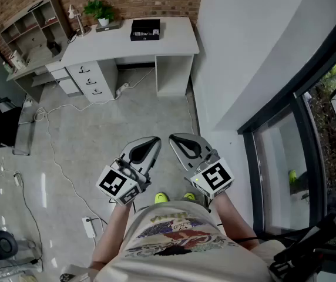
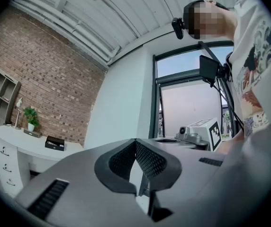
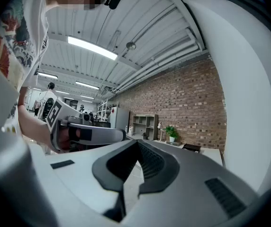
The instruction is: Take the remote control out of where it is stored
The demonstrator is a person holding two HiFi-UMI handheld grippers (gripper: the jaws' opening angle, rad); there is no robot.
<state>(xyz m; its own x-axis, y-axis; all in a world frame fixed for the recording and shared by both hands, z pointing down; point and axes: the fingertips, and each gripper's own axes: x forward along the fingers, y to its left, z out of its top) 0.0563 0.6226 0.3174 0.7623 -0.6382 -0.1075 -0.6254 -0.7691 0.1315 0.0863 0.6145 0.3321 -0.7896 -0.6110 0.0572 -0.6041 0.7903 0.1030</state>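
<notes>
No remote control shows in any view. Both grippers are held close to the person's body, above the grey floor and pointing toward a white desk (image 1: 174, 37) by the brick wall. My left gripper (image 1: 155, 140) has its jaws together at the tips, with nothing between them; the left gripper view shows the same meeting point (image 2: 135, 141). My right gripper (image 1: 172, 138) sits beside it, shut and empty, as the right gripper view also shows (image 3: 137, 141). A black box (image 1: 145, 29) lies on the desk. A white drawer unit (image 1: 91, 80) stands under the desk's left part.
A potted plant (image 1: 100, 10) stands on the desk, and a grey shelf unit (image 1: 30, 31) stands further left. Cables (image 1: 56, 157) and a power strip (image 1: 89, 227) lie on the floor. A white wall and dark-framed windows (image 1: 297, 157) run along the right.
</notes>
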